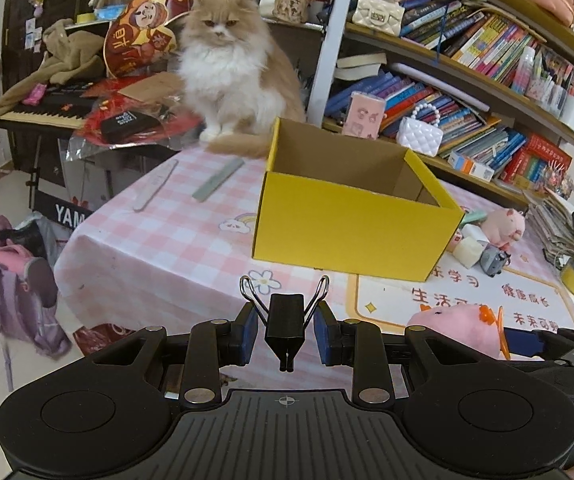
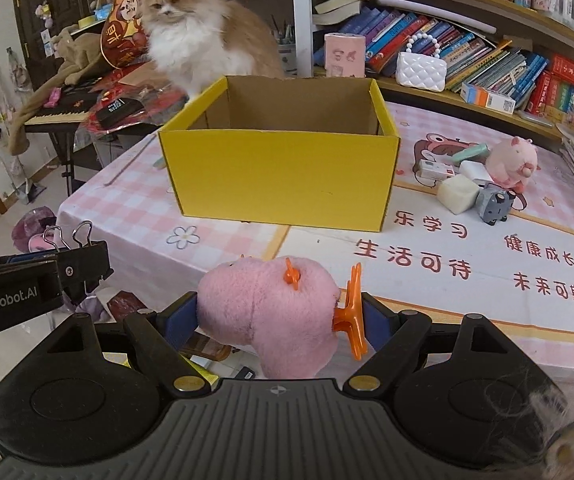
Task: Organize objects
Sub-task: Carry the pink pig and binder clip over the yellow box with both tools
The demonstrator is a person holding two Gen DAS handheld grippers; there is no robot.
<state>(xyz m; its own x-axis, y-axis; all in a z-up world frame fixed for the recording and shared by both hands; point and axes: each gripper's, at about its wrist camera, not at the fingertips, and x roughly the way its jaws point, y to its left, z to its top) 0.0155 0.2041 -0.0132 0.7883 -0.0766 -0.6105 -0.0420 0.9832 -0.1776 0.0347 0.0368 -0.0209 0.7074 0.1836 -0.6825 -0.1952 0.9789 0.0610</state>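
Your left gripper (image 1: 286, 330) holds a black binder clip (image 1: 286, 322) by its wire handles, both pads pressing them, above the near table edge. Behind it, the yellow box (image 1: 351, 216) stands open on the pink checked tablecloth (image 1: 159, 248), with a cat (image 1: 227, 68) seated at the table's far edge, just behind the box. Your right gripper (image 2: 279, 320) is clamped on a pink plush toy (image 2: 271, 312) with orange trim, in front of the box. Farther right, a pink pig plush (image 2: 513, 162), white block (image 2: 458, 193) and grey toy (image 2: 495, 202) lie clustered on the cloth
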